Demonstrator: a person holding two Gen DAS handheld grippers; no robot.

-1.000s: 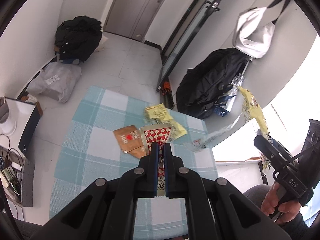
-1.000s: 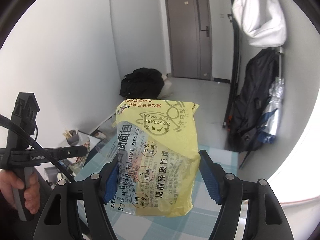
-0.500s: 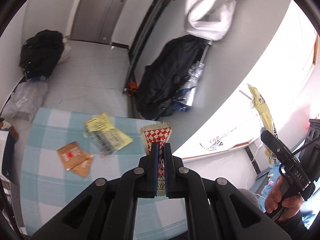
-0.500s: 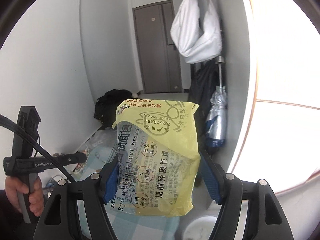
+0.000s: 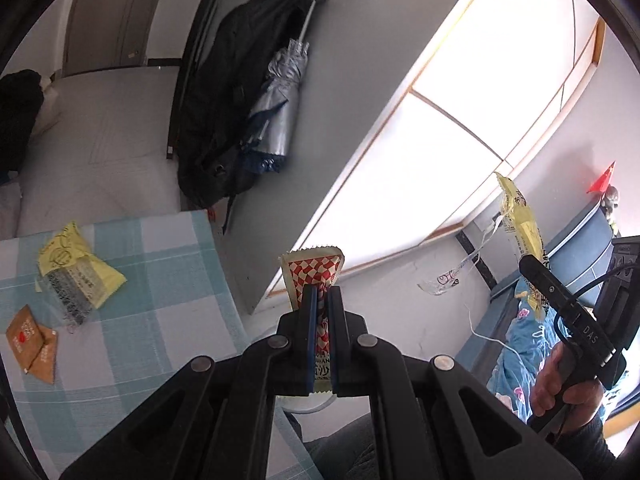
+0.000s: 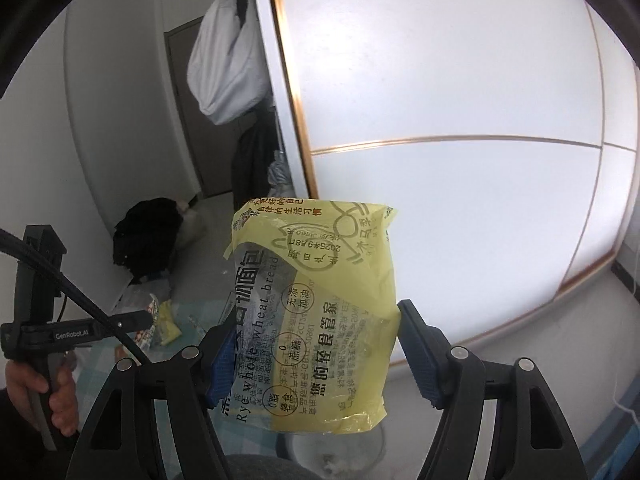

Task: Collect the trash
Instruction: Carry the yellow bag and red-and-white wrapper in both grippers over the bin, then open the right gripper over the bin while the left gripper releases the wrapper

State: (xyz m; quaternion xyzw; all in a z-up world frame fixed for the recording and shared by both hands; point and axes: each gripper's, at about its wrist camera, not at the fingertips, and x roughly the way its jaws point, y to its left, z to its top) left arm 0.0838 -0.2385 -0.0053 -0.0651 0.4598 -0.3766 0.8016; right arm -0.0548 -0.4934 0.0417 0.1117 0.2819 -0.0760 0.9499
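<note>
Checked counter point(image 5: 132, 320) at lower left, carrying yellow wrapper point(image 5: 76, 268) and two brown sachets point(image 5: 32, 344) near its edge, apart from each other. Right tool point(image 6: 316, 356) up in air, pads spread wide yet pinching big yellow bread bag point(image 6: 316, 312) between them, bag upright before white window. Left tool point(image 5: 323, 336) pressed nearly together, pinching red-and-white checked packet point(image 5: 314, 272), packet sticking up past fingertips, off counter's side.
</note>
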